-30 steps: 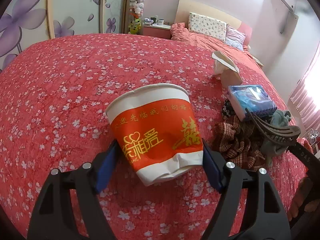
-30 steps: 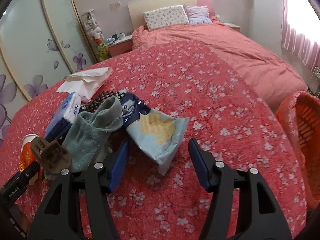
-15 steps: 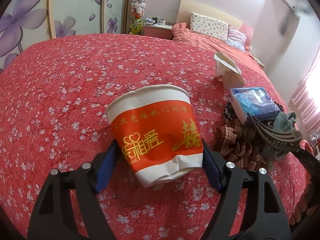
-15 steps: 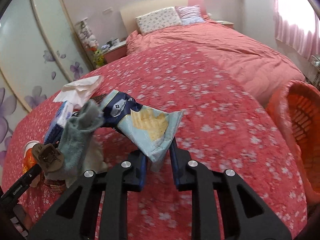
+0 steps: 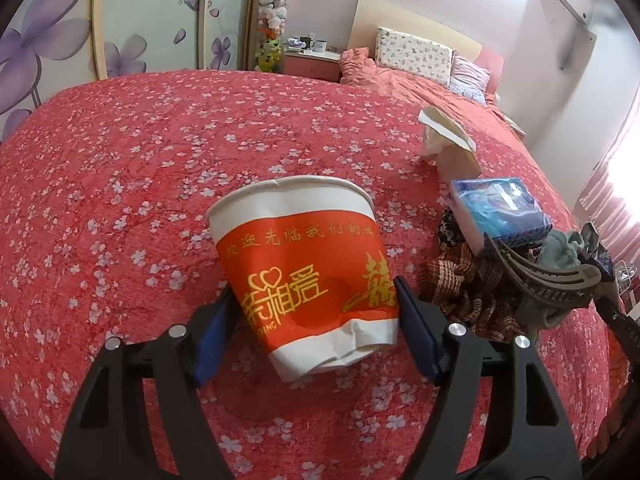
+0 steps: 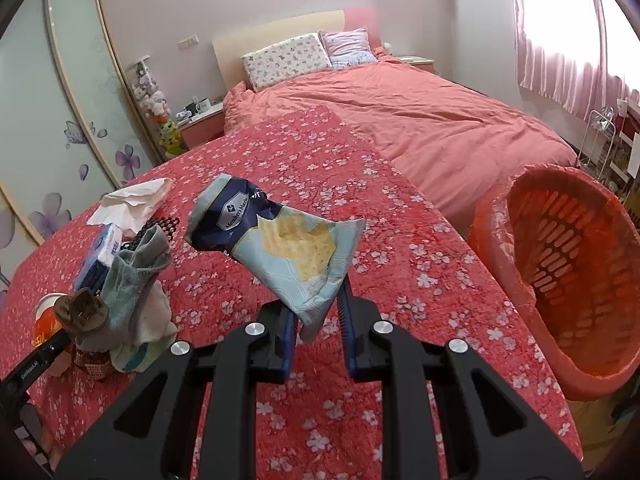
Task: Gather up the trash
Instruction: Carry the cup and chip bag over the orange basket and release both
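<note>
A white and orange paper cup (image 5: 304, 264) with a crumpled base leans between the blue pads of my left gripper (image 5: 312, 304), which is shut on its lower sides just above the red flowered bedspread (image 5: 120, 200). In the right wrist view, my right gripper (image 6: 316, 308) is shut on the bottom corner of a blue and pale snack bag (image 6: 280, 240), which hangs clear of the bed. An orange basket lined with a bag (image 6: 500, 240) stands off the bed's right edge. The cup (image 6: 46, 316) shows again at far left.
Between the two grippers lies a pile: a blue tissue pack (image 5: 500, 208), crumpled white paper (image 5: 444, 136), a striped brown cloth (image 5: 460, 280), a grey-green sock (image 6: 136, 268) and a brown hair claw (image 5: 552, 276). Pillows and a pink duvet (image 6: 440, 128) lie beyond.
My right gripper has shut on the snack bag, lifted it off the bed and swung toward the orange basket. The left gripper still holds the cup in the same place.
</note>
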